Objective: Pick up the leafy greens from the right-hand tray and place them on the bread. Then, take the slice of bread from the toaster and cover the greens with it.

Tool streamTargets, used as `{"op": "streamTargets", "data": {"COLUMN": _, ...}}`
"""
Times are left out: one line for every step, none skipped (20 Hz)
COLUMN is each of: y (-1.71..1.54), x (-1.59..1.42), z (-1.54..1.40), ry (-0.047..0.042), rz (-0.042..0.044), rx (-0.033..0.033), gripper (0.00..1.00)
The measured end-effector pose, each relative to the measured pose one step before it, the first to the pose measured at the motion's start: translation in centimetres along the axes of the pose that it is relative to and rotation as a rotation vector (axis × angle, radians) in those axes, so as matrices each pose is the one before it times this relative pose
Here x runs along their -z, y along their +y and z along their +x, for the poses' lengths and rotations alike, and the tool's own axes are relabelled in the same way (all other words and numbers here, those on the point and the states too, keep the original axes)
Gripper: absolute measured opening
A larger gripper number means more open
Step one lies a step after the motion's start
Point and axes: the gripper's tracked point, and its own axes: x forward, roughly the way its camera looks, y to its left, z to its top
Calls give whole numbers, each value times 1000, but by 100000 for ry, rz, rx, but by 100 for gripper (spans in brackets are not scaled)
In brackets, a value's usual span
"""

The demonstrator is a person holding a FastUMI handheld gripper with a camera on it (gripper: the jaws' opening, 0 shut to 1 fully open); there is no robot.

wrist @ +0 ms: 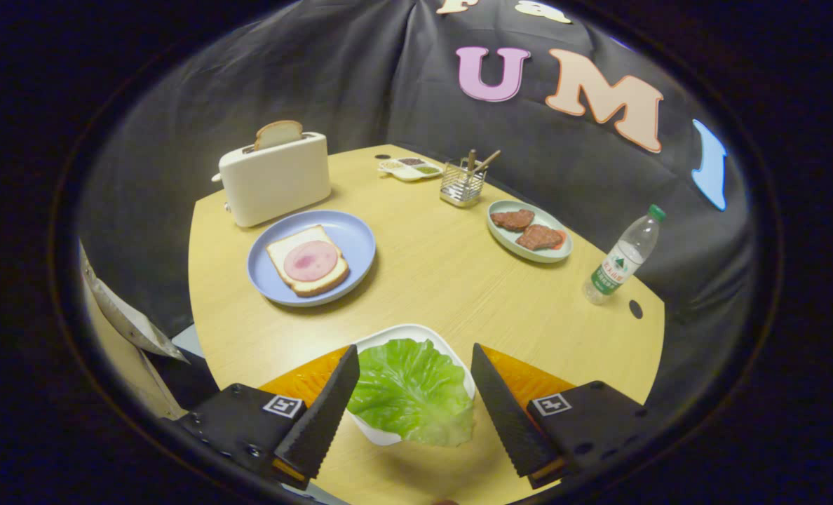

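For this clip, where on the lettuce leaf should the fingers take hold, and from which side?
Grip the near, ruffled edge of the lettuce leaf, which overhangs the white tray rim. Come from above: the leaf lies flat between the open fingers of the gripper, so pinch across that free edge.

Green lettuce leaf draped over white tray; ham-topped bread flat on blue plate; bread slice upright in toaster.

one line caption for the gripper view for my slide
Open gripper straddles the green lettuce leaf in its white tray, ham-topped bread and cream toaster beyond.
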Motion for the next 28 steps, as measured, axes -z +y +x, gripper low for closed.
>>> {"op": "streamTargets", "data": {"y": 211, "x": 398, "z": 420, "ry": 1464, "rz": -942, "rx": -933, "gripper": 100}}
{"op": "streamTargets", "data": {"y": 209, "x": 414, "z": 557, "ry": 1527, "rz": -730, "rx": -770, "gripper": 100}}
{"op": "streamTargets", "data": {"y": 80, "x": 411, "z": 315, "ry": 1575, "rz": -607, "rx": -615, "gripper": 100}}
{"op": "streamTargets", "data": {"y": 107, "x": 398, "z": 288, "ry": 1244, "rz": -500, "rx": -621, "gripper": 100}}
{"op": "streamTargets", "data": {"y": 74, "x": 362, "z": 245, "ry": 1206, "rz": -439, "rx": -389, "gripper": 100}}
{"op": "streamTargets", "data": {"y": 71, "x": 441, "z": 460, "ry": 1205, "rz": -226, "rx": -365, "gripper": 100}}
{"op": "streamTargets", "data": {"y": -80, "x": 370, "z": 304, "ry": 1308, "rz": -25, "rx": -206, "gripper": 100}}
{"op": "streamTargets", "data": {"y": -135, "x": 494, "z": 495, "ry": 1626, "rz": 260, "rx": -218, "gripper": 100}}
{"op": "streamTargets", "data": {"y": -177, "x": 452, "z": 404, "ry": 1429, "rz": 419, "rx": -74, "gripper": 100}}
{"op": "streamTargets", "data": {"y": -118, "x": 453, "z": 290, "ry": 1352, "rz": 665, "rx": -45, "gripper": 100}}
{"op": "streamTargets", "data": {"y": 14, "x": 430, "z": 440, "ry": 1234, "rz": 935, "rx": -402, "gripper": 100}}
{"op": "streamTargets", "data": {"y": 93, "x": 263, "z": 194, "ry": 703, "rz": 498, "rx": -381, "gripper": 100}}
{"op": "streamTargets", "data": {"y": 196, "x": 512, "z": 192, "ry": 1065, "rz": 638, "rx": -395, "gripper": 100}}
{"op": "streamTargets", "data": {"y": 78, "x": 187, "z": 148, "ry": 673, "rz": 383, "rx": -162, "gripper": 100}}
{"op": "streamTargets", "data": {"y": 55, "x": 126, "z": 127, "ry": 385, "rz": 459, "rx": -155, "gripper": 100}}
{"op": "streamTargets", "data": {"y": 144, "x": 161, "z": 248, "ry": 508, "rz": 976, "rx": -558, "gripper": 100}}
{"op": "streamTargets", "data": {"y": 178, "x": 41, "z": 169, "ry": 543, "rz": 1099, "rx": -762, "gripper": 100}}
{"op": "streamTargets", "data": {"y": 194, "x": 58, "z": 129, "ry": 372, "rz": 500, "rx": -356, "gripper": 100}}
{"op": "streamTargets", "data": {"y": 62, "x": 33, "z": 132, "ry": 160, "rz": -75, "rx": 30, "gripper": 100}}
{"op": "streamTargets", "data": {"y": 47, "x": -1, "z": 122, "ry": 154, "rz": -1, "rx": -21, "gripper": 100}}
{"op": "streamTargets", "data": {"y": 10, "x": 33, "z": 146, "ry": 324, "rz": 151, "rx": 15, "gripper": 100}}
{"op": "streamTargets", "data": {"y": 116, "x": 249, "z": 191, "ry": 743, "rz": 453, "rx": -104, "gripper": 100}}
{"op": "streamTargets", "data": {"y": 279, "x": 127, "z": -117, "ry": 327, "rz": 1410, "rx": -1287, "gripper": 100}}
{"op": "streamTargets", "data": {"y": -17, "x": -99, "z": 179, "ry": -213, "rz": 1549, "rx": -391, "gripper": 100}}
{"op": "streamTargets", "data": {"y": 83, "x": 100, "z": 101, "ry": 94, "rz": 1647, "rx": -156, "gripper": 100}}
{"op": "streamTargets", "data": {"y": -86, "x": -23, "z": -12, "ry": -192, "rz": 1345, "rx": 121, "gripper": 100}}
{"op": "streamTargets", "data": {"y": -19, "x": -10, "z": -27, "ry": 94, "rz": 756, "rx": 361, "gripper": 99}}
{"op": "streamTargets", "data": {"y": 37, "x": 51, "z": 3, "ry": 196, "rz": 459, "rx": 457, "gripper": 99}}
